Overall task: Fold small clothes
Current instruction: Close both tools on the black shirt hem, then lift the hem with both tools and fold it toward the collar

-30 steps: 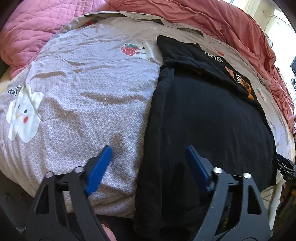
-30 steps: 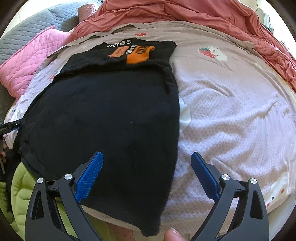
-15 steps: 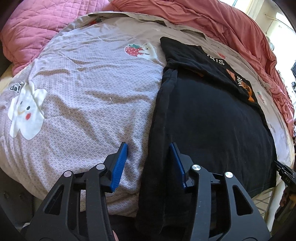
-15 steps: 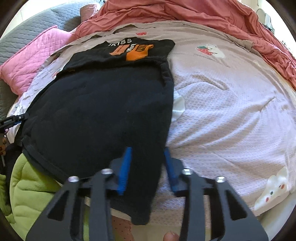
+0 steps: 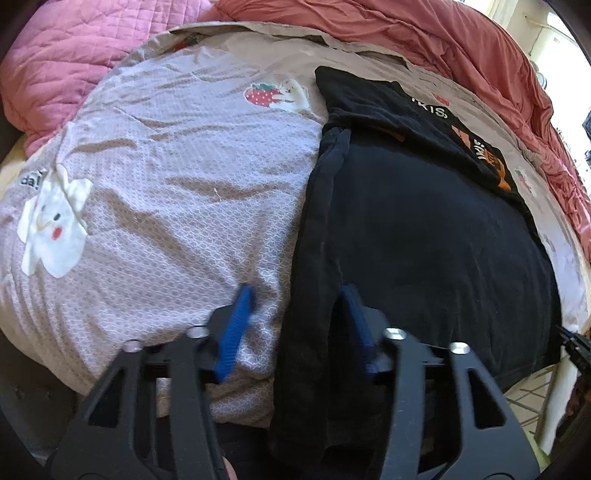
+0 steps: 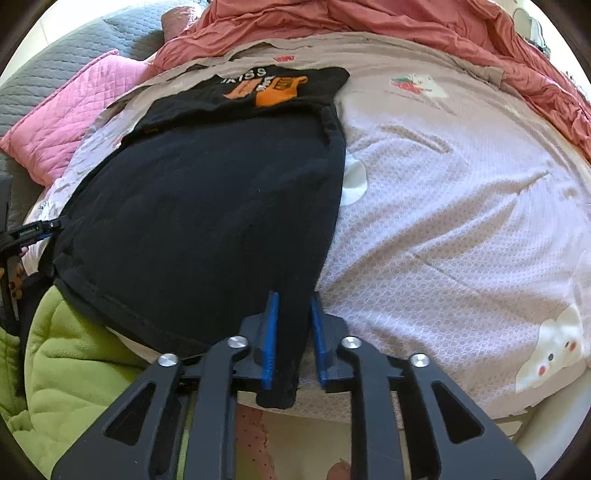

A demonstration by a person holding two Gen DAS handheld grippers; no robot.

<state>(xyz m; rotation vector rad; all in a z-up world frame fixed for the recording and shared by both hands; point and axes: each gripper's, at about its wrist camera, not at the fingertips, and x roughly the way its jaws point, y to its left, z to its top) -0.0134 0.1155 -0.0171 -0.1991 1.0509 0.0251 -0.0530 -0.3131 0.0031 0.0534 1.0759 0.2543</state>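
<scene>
A black garment (image 5: pixel 424 240) lies spread flat on the bed, its near hem hanging over the front edge; it also shows in the right wrist view (image 6: pixel 207 214). A folded black T-shirt with orange and white print (image 6: pixel 266 86) lies just beyond it, seen too in the left wrist view (image 5: pixel 443 122). My left gripper (image 5: pixel 295 317) straddles the garment's left edge near the hem, jaws partly closed with a gap around the cloth. My right gripper (image 6: pixel 293 332) has its blue pads nearly together on the garment's right hem corner.
The bed has a pale patterned cover (image 5: pixel 177 192) with strawberry and cloud patches. A rust-red blanket (image 6: pixel 406 22) is bunched along the back. A pink quilted pillow (image 6: pixel 62 122) lies at the left. A green fleece (image 6: pixel 74 350) hangs below the bed's front edge.
Both grippers were wide open a second ago. They moved in over the garment's two hem corners and narrowed; the right has closed onto the cloth, the left is still narrowing.
</scene>
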